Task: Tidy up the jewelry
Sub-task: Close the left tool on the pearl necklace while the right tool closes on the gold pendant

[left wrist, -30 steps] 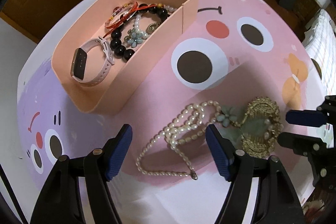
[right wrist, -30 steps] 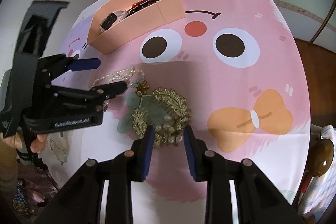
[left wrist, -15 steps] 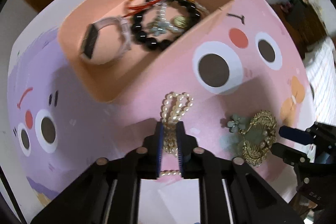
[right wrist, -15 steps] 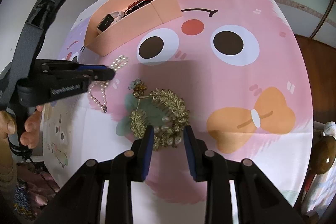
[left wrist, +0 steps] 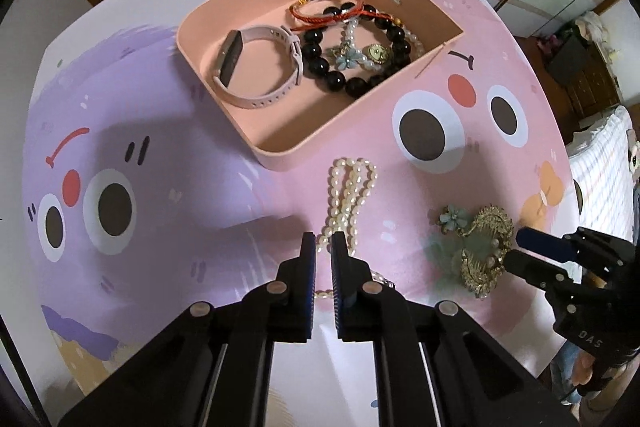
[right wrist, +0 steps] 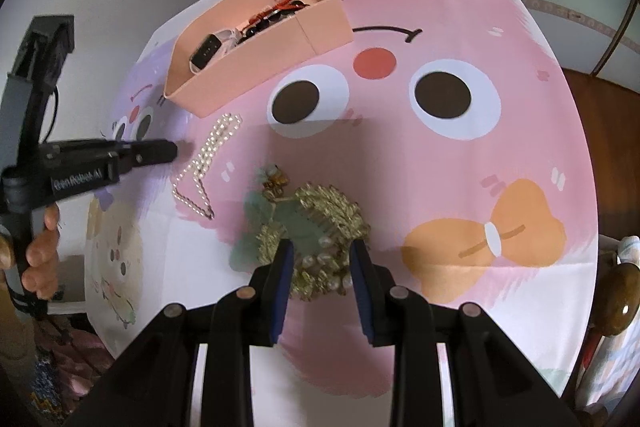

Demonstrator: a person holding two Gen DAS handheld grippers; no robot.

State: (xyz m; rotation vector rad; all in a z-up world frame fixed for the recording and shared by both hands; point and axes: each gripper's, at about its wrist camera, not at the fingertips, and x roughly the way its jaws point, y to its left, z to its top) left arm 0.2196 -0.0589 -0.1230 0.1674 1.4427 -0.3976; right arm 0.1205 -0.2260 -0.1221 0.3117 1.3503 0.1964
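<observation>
Pearl strands run straight away from my left tool, and that line matters most here: the pearl necklace lies with its long axis pointing from the tool's tips toward the pink box, its far loop just short of the box's near wall. My left tool's jaws stand pressed nearly together, pinching the near end of the necklace between the blue pads; a short tail of beads trails back beneath the tool. So the box sits dead ahead, and I judge the coming move to be a lift and a carry forward along that same axis, high enough for the dangling loop to clear the wall.

Inside the box are a pink watch, a black bead bracelet and a red cord bracelet.

My right tool is well off to the right, partly spread around the gold hair comb on the table; I cannot tell whether its pads press it. For the necklace, the left hand is clearly the nearer.
</observation>
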